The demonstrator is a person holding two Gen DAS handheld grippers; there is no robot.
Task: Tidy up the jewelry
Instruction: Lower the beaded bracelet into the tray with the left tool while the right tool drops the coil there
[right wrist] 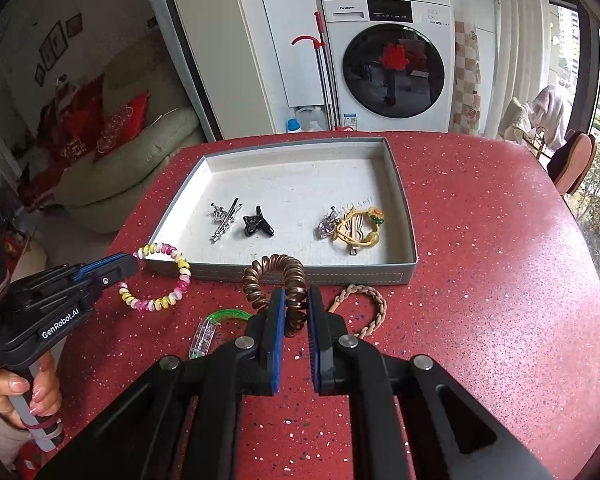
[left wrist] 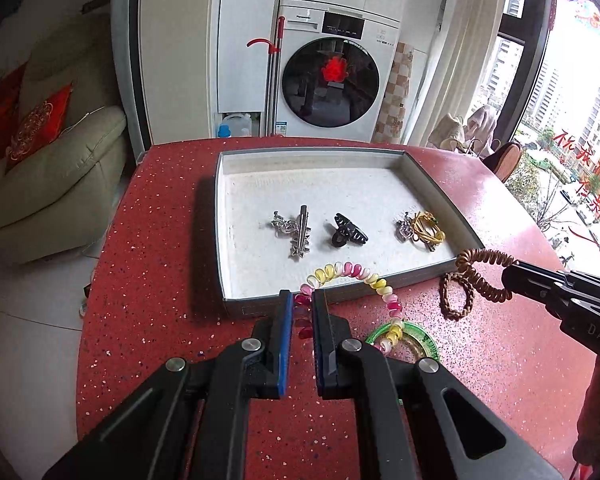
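Left tool [left wrist: 302, 300]: clamped on the pink-and-yellow spiral hair tie [left wrist: 356, 276], gripped at one end of its loop; the rest of the loop hangs free, partly over the near rim of the tray.
Right tool [right wrist: 291, 300]: clamped on the brown spiral hair tie [right wrist: 278, 276]; the coil arches up from between the blue pads [right wrist: 277, 344] and stands in front of the tray's near wall.
Tray [right wrist: 300, 272]: grey, shallow, open-topped, white-lined, set on the counter [right wrist: 480, 280] ahead of both tools.
Tray contents, left group: silver hair clip [right wrist: 225, 221] lying tilted, with a small silver ornament just beside it.
Tray contents, centre: black claw clip [right wrist: 257, 222], lying apart from the silver pieces.
Tray contents, right group: yellow hair accessory [right wrist: 358, 230] touching a silver heart-shaped piece [right wrist: 326, 226].
Counter, loose items: braided tan band [right wrist: 366, 306] lying flat just outside the tray, beside the right tool; green translucent bangle [right wrist: 216, 324] lying near the tools, between the two gripped ties.
Counter surface: red with pale speckles, rounded far edge.
Person: a hand [right wrist: 32, 396] wraps the left tool's handle, seen at the lower left of the right wrist view.
Background: white front-loading washing machine [right wrist: 392, 64] beyond the counter, a red-handled mop [right wrist: 320, 60] leaning beside it; pale sofa with red cushions [right wrist: 120, 124] to the left; window to the right.
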